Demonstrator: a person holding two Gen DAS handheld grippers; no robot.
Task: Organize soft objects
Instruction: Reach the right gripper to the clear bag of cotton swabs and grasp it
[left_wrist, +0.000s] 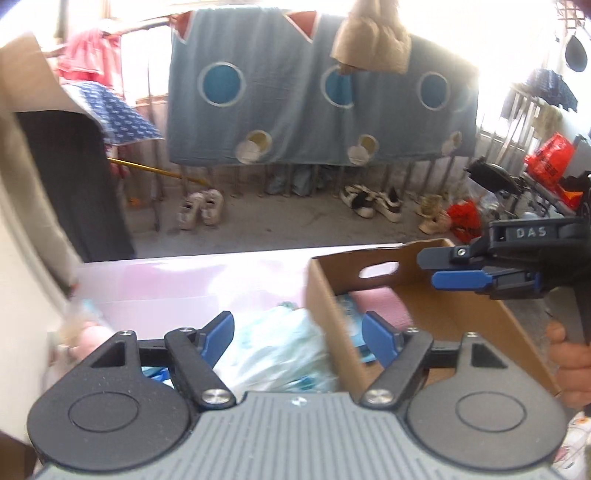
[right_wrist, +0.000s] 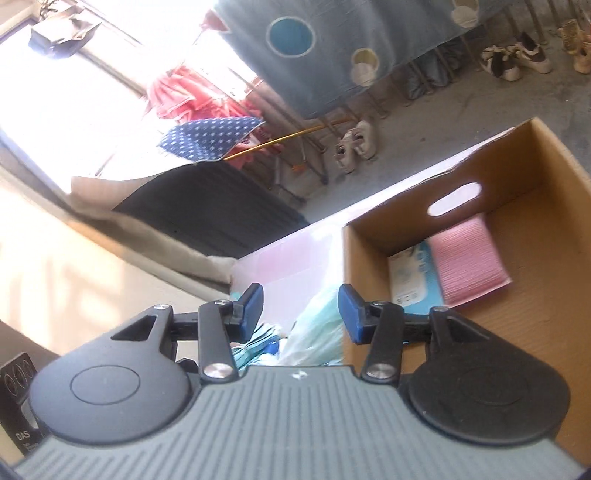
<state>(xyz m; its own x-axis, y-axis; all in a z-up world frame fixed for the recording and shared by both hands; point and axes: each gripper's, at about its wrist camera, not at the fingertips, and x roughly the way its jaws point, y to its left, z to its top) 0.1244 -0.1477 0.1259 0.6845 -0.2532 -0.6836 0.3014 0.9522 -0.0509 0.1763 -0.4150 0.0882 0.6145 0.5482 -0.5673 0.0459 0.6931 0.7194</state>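
- The left gripper (left_wrist: 297, 334) is hanging above the near end of the table (left_wrist: 166, 291), its jaws standing wide apart with nothing pressed between the blue pads (left_wrist: 375, 338).
- A crumpled pale blue-green plastic bag (left_wrist: 280, 347) is lying below and just beyond those jaws, showing through the gap without touching either pad.
- A cardboard box (left_wrist: 458, 314) is sitting to the right of the bag, its near-left wall running under the left gripper's right finger.
- The right gripper (right_wrist: 301, 310) is hovering over the same spot, its jaws parted and holding nothing; in the left wrist view it is reaching in from the right over the box, held by a hand (left_wrist: 567, 363).
- In the right wrist view the bag (right_wrist: 317, 332) is lying beneath the gap, while the box (right_wrist: 535, 258) is spreading out to the right.
- Inside the box, a pink ribbed cloth (right_wrist: 467, 258) is lying flat at the far-left corner, partly overlapping a white and blue packet (right_wrist: 410, 277).
- A pink soft item (left_wrist: 85, 332), blurred, is lying at the left of the table.
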